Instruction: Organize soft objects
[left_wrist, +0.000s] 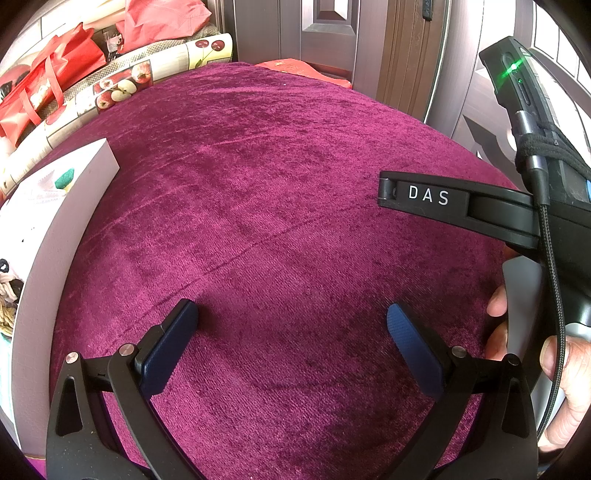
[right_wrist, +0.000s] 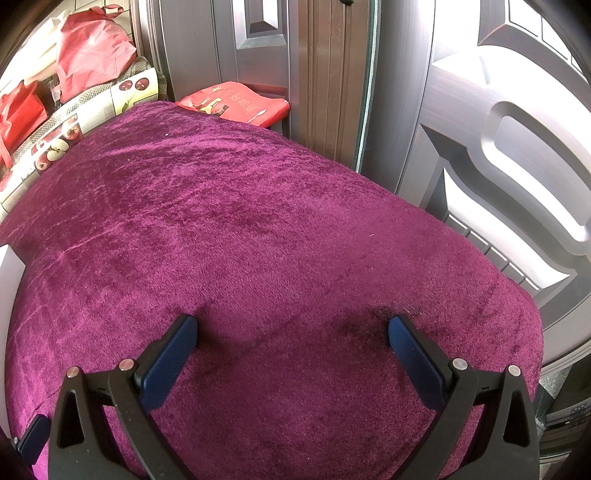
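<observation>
My left gripper (left_wrist: 291, 317) is open and empty, low over the magenta velvet cloth (left_wrist: 277, 184). A white box (left_wrist: 62, 236) stands at the left edge of the cloth; inside it I see a green-topped sponge (left_wrist: 64, 179) and some black-and-white soft items (left_wrist: 9, 288), partly cut off. The right gripper's body (left_wrist: 458, 203), marked DAS, shows at the right in the left wrist view, held by a hand (left_wrist: 565, 376). In the right wrist view my right gripper (right_wrist: 293, 330) is open and empty over the same cloth (right_wrist: 258, 221). A corner of the white box (right_wrist: 9, 266) shows at the far left.
Red bags (left_wrist: 48, 77) and a fruit-print cloth (left_wrist: 122, 85) lie beyond the far left edge. A flat red bag (right_wrist: 236, 101) lies at the far edge. Brown metal doors (right_wrist: 498, 147) stand close behind and to the right of the table.
</observation>
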